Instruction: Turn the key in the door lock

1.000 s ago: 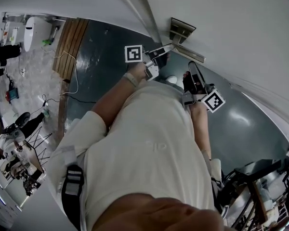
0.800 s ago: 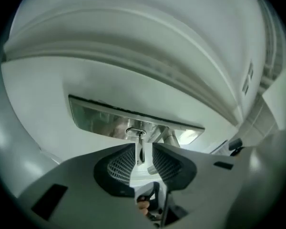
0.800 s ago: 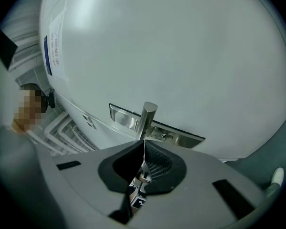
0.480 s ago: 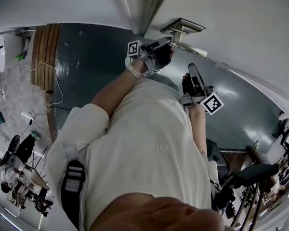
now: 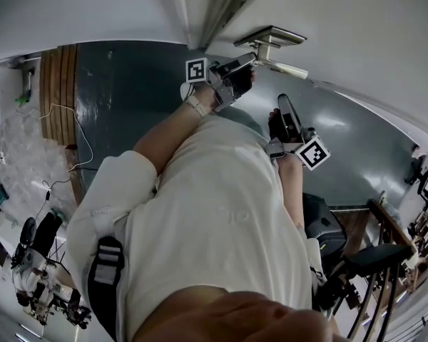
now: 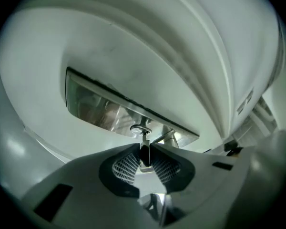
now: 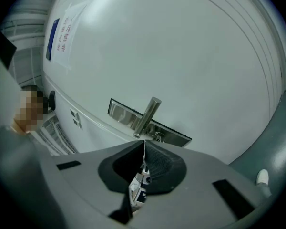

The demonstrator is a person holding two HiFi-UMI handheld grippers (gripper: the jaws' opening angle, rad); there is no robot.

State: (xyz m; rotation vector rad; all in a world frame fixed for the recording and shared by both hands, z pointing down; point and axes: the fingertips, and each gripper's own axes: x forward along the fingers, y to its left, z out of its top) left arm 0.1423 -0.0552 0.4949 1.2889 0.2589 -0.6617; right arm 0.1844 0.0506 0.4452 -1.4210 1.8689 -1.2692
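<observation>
A silver lock plate (image 6: 109, 109) sits on the white door (image 5: 357, 20), with a lever handle (image 7: 148, 114) standing out of it. A small key (image 6: 144, 144) sticks in the keyhole (image 6: 141, 129) below the handle. My left gripper (image 6: 144, 152) has just been closing, and its ribbed pads now pinch the key's flat head. In the head view the left gripper (image 5: 247, 68) is raised against the plate (image 5: 269, 40). My right gripper (image 7: 144, 146) is shut on nothing and hangs back from the door, right of the left one (image 5: 283, 100).
The door frame (image 5: 200, 13) runs just left of the lock. A printed notice (image 7: 62, 35) is stuck higher on the door. Below lies dark floor (image 5: 128, 98), with a wooden strip and cables (image 5: 57, 112) at left and stands and gear (image 5: 385, 262) at lower right.
The left gripper has come up to the lock plate and rolled, and its jaws have closed onto the key. The right gripper has shifted only slightly.
</observation>
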